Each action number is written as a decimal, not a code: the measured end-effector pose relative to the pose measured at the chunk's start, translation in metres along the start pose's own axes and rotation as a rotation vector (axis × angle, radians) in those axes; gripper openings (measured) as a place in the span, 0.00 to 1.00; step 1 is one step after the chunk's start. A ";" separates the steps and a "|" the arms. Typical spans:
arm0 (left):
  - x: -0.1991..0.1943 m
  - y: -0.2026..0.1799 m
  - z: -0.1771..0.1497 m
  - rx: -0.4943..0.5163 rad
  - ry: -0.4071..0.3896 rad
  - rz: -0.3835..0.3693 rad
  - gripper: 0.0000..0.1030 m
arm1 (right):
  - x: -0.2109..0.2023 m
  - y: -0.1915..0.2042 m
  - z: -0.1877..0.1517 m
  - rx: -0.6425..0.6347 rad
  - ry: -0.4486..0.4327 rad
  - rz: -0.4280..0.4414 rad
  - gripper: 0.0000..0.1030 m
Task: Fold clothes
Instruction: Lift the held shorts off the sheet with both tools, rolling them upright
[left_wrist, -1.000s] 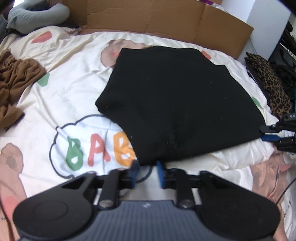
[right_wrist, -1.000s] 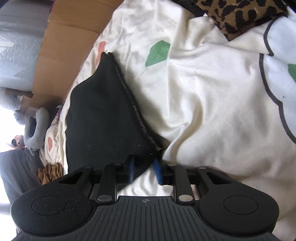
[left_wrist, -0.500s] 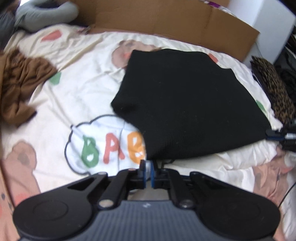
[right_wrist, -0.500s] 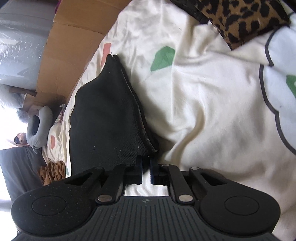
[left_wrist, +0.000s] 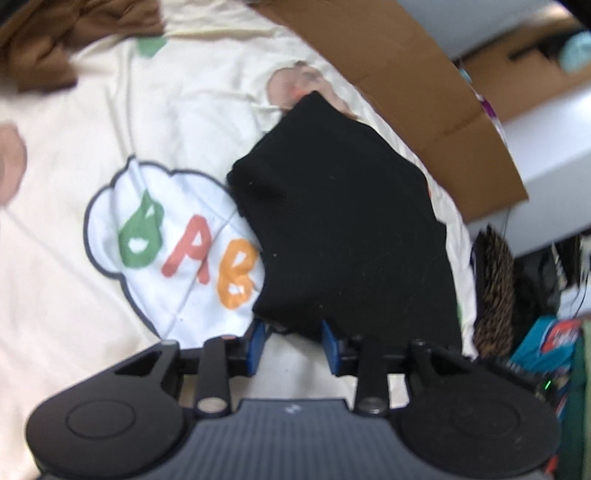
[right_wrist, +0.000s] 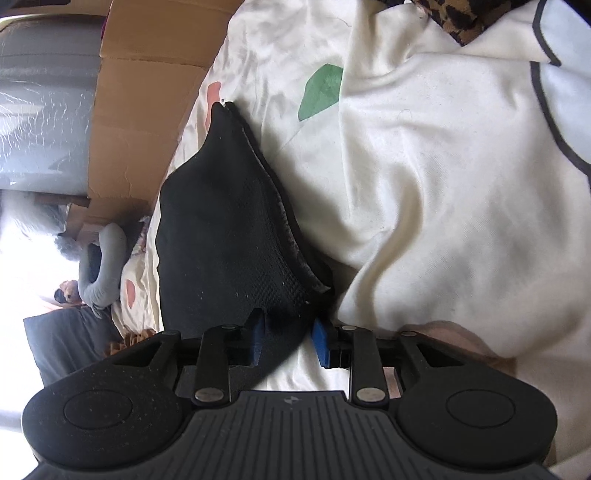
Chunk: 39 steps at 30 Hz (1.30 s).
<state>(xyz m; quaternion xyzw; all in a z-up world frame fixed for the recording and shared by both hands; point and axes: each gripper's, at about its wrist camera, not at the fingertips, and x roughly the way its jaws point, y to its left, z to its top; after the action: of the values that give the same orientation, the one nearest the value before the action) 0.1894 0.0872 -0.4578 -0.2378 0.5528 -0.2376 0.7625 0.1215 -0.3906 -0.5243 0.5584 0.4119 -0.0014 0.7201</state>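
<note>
A black folded garment (left_wrist: 343, 229) lies on the cream printed bed sheet (left_wrist: 74, 280). My left gripper (left_wrist: 293, 343) is at its near edge. The jaws are opening, and the hem sits loosely between the blue pads (left_wrist: 256, 341) without being pressed. In the right wrist view the same black garment (right_wrist: 221, 229) tapers to a corner that runs down between the pads of my right gripper (right_wrist: 289, 341). These jaws are also opening, with a gap beside the right pad (right_wrist: 320, 343).
A brown garment (left_wrist: 55, 40) lies crumpled at the top left. Cardboard (left_wrist: 424, 85) borders the far side of the bed. A leopard-print cloth (left_wrist: 495, 288) lies at the right edge, with clutter beyond. A grey neck pillow (right_wrist: 103, 266) sits far left.
Half a second ago both pairs of jaws were pinched together at the garment's edge, and now both stand apart. The left view has rolled and shifted, so the garment appears tilted.
</note>
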 end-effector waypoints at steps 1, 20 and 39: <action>0.002 0.004 0.001 -0.033 -0.002 -0.012 0.35 | 0.001 -0.002 0.001 0.016 -0.007 0.008 0.33; 0.007 0.042 0.010 -0.261 -0.072 -0.126 0.23 | 0.002 0.000 0.006 0.050 -0.017 0.043 0.25; -0.008 0.011 0.011 -0.186 -0.005 -0.104 0.04 | -0.012 0.027 0.022 -0.064 -0.042 0.018 0.06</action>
<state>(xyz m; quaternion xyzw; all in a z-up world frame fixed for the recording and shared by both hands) 0.1992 0.1020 -0.4555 -0.3363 0.5574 -0.2239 0.7253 0.1387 -0.4041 -0.4947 0.5385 0.3913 0.0066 0.7462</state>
